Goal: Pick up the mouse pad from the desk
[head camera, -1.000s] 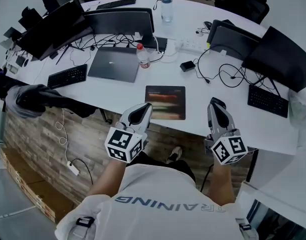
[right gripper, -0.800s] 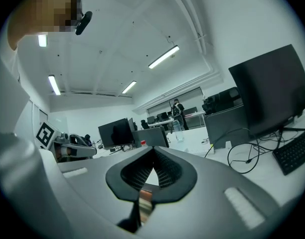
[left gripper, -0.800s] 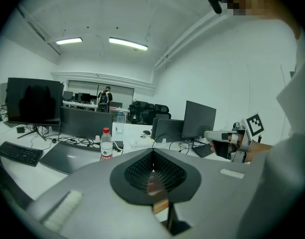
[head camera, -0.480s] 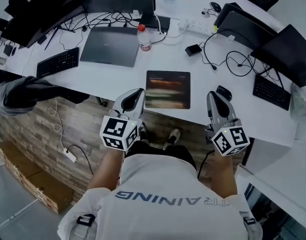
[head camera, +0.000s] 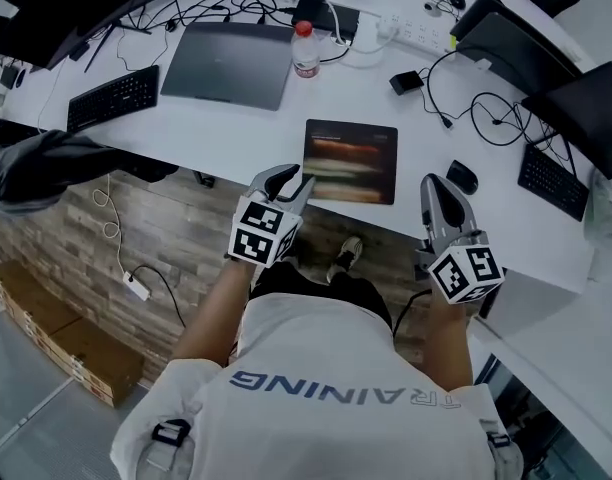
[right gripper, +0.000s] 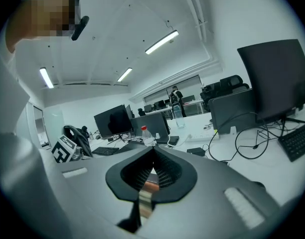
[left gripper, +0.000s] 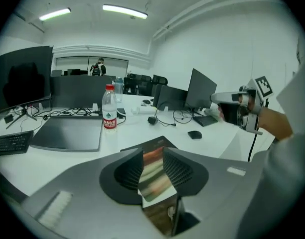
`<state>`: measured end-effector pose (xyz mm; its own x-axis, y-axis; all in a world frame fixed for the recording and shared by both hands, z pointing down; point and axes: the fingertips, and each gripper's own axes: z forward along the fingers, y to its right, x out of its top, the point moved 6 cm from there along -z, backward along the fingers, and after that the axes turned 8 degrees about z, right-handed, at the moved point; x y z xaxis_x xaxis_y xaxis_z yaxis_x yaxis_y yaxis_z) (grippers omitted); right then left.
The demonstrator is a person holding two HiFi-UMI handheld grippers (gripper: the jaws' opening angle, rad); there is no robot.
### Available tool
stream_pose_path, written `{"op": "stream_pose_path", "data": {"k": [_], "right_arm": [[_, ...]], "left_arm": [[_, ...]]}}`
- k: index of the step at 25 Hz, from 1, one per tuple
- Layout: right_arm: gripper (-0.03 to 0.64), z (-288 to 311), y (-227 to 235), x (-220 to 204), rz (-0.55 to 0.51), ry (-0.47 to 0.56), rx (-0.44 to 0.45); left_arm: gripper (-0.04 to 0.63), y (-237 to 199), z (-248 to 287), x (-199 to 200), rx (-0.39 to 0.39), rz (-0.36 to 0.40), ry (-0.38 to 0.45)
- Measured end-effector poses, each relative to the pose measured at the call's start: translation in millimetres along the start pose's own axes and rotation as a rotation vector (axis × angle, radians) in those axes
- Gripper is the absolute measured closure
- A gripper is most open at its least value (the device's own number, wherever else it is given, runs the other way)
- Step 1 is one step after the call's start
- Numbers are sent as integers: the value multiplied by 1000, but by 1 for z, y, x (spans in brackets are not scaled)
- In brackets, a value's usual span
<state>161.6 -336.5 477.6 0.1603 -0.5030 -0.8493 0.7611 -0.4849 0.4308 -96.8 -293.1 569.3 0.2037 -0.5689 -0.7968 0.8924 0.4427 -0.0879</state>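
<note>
Grippers were held one in each hand at the near edge of the desk (head camera: 236, 138). Left gripper (left gripper: 153, 158) was unclenched, its jaws apart and roughly parallel, with the mouse pad (head camera: 351, 160) showing through the gap. In the head view its tips sat at the pad's near left corner; contact with the pad could not be made out. Right gripper (right gripper: 153, 153) was clenched, jaw tips together, with nothing between them. It hovered right of the pad, tips just beside a black mouse (head camera: 462, 177).

The mouse pad lay flat on the white desk, close to the near edge, between the two grippers. It was dark, with blurred reddish and pale bands across it.

Beyond the pad a bottle (head camera: 305, 50) with a red cap stood upright, just beside a closed grey laptop (head camera: 229, 63). A black keyboard (head camera: 111, 98) lay left of the laptop. An adapter (head camera: 406, 81) and loose cables lay right of the bottle, and a second keyboard (head camera: 552, 182) at far right.
</note>
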Motion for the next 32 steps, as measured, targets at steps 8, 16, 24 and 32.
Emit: {"op": "stream_pose_path", "data": {"k": [8,16,24,32], "right_arm": [[601,3,5,-10,11,-29,3],[601,-8,20,-8,39,-24,-14],[601,-15,31,-12,99,-13,-12],[601,-11,35,-18,141,-33,12]], "left_arm": [[317,11,65,-55,-57,75,-256],[258,17,111,-101,-46,171,-445],[284,18,115,-102,-40,157,-476],[369,26,117,-103,-34,156,-503]]}}
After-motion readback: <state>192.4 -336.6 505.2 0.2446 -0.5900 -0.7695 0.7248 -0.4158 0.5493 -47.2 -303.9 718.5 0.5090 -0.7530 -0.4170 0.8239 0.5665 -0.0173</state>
